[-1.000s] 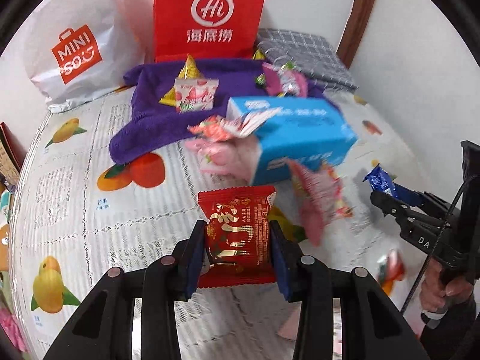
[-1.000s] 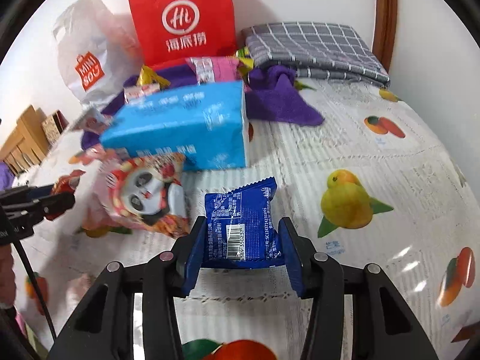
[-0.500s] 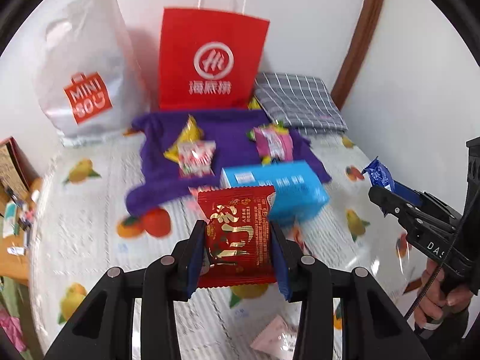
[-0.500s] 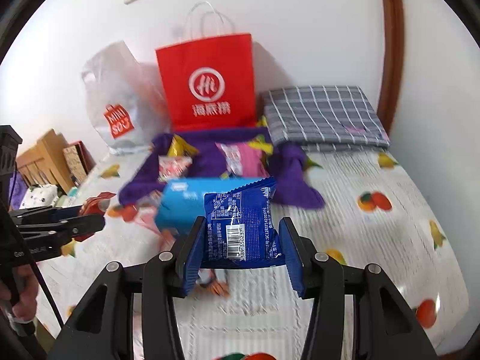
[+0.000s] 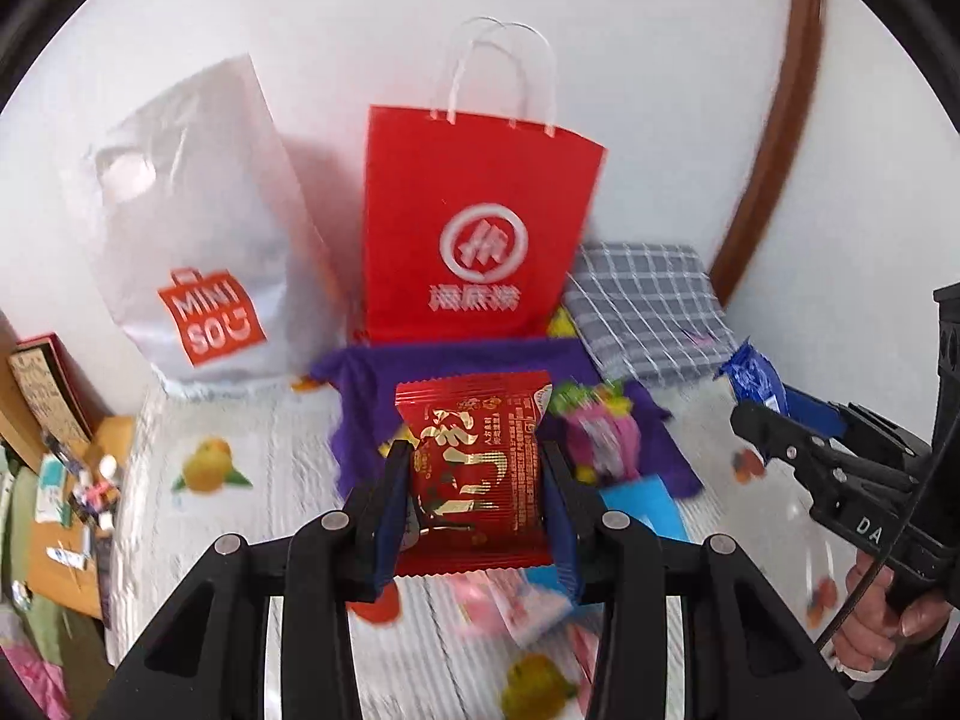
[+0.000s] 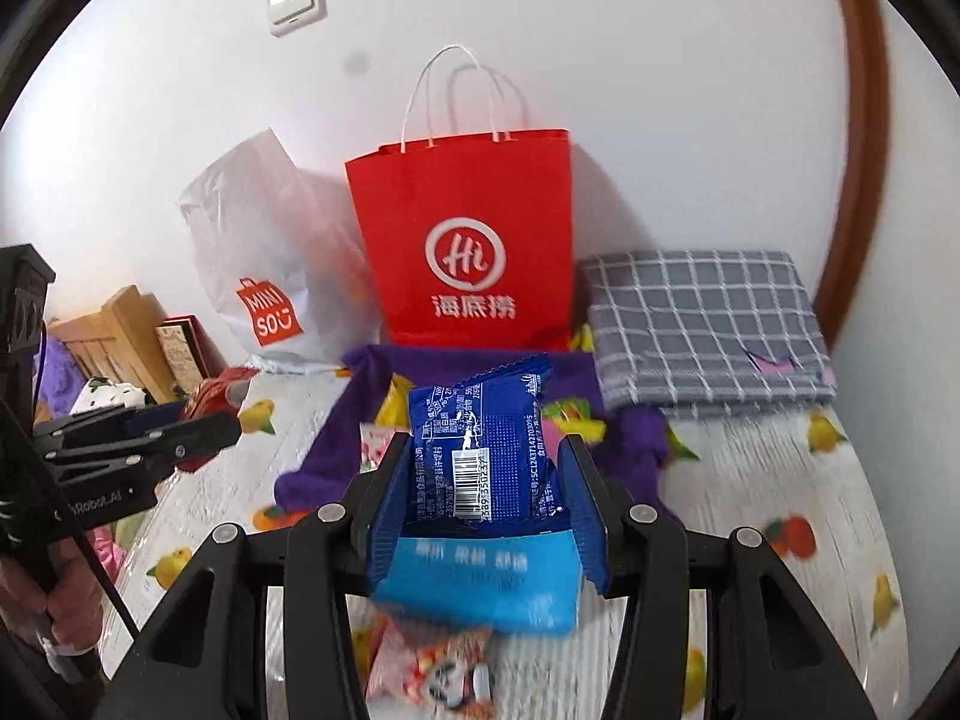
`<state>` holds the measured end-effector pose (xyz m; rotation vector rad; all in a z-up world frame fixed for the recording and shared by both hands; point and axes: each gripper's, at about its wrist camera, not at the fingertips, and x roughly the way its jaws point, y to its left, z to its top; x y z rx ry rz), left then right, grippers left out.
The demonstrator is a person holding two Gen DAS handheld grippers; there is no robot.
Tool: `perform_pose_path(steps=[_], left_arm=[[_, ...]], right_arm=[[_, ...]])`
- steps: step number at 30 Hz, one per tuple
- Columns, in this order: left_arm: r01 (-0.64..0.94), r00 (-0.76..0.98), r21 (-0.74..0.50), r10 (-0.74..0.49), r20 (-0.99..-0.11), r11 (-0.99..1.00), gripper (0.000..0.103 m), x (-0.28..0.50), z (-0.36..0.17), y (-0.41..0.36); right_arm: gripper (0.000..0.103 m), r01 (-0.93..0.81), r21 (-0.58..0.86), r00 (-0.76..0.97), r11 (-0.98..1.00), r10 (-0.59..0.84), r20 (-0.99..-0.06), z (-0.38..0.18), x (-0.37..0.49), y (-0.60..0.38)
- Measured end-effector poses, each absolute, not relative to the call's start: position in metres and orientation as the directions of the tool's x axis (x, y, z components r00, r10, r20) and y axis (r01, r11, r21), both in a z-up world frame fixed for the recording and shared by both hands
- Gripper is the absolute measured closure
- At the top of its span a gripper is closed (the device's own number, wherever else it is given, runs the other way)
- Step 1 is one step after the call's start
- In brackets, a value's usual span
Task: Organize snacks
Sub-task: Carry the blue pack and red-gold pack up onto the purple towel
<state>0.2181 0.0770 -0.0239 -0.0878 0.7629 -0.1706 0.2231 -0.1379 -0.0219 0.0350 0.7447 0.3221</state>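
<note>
Now the left gripper (image 5: 474, 492) is pinching a red foil snack packet w/ gold print (image 5: 477, 474), and the right gripper (image 6: 483, 480) is pinching a blue foil snack packet w/ barcode (image 6: 486, 450), both held above the fruit-print bedsheet (image 6: 780, 480). Ahead, a red paper bag w/ white handles (image 6: 468, 240) is standing open-topped against the wall, contents unseen, beside a white plastic Miniso bag (image 5: 198, 240). A purple towel (image 5: 372, 396) is lying in front, carrying small snacks, w/ a blue tissue box (image 6: 480, 582) nearer.

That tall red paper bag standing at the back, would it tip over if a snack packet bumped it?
Probably easily. The red paper bag stands tall and upright on a soft bed, so its footing looks shaky. Its paper sides look fairly stiff, so it would likely topple whole, not crumple. Whether anything weighs it down is hidden.
</note>
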Motion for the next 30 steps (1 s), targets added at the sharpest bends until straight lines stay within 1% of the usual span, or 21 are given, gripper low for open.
perform_pose_path(steps=[8, 12, 13, 16, 24, 30], left_arm=[[0.069, 0.721, -0.168, -0.166, -0.673, 0.983, 0.064, 0.284, -0.024, 0.085], [0.065, 0.714, -0.175, -0.168, -0.679, 0.982, 0.064, 0.298, -0.039, 0.084], [0.063, 0.699, -0.169, -0.165, -0.695, 0.984, 0.064, 0.302, -0.045, 0.083], [0.067, 0.676, -0.163, -0.165, -0.718, 0.984, 0.064, 0.309, -0.054, 0.082], [0.088, 0.658, -0.146, -0.167, -0.735, 0.985, 0.064, 0.314, -0.062, 0.074], [0.075, 0.655, -0.151, -0.163, -0.738, 0.986, 0.064, 0.314, -0.063, 0.075]], right_arm=[[0.054, -0.322, 0.167, 0.671, 0.932, 0.349, -0.654, -0.036, 0.29, -0.125], [0.054, -0.341, 0.175, 0.656, 0.923, 0.368, -0.659, -0.05, 0.307, -0.12], [0.054, -0.346, 0.174, 0.65, 0.922, 0.37, -0.664, -0.055, 0.312, -0.119], [0.054, -0.349, 0.169, 0.63, 0.922, 0.364, -0.686, -0.067, 0.322, -0.117], [0.054, -0.326, 0.19, 0.578, 0.926, 0.354, -0.735, -0.087, 0.338, -0.128], [0.054, -0.324, 0.21, 0.566, 0.923, 0.366, -0.739, -0.087, 0.34, -0.133]])
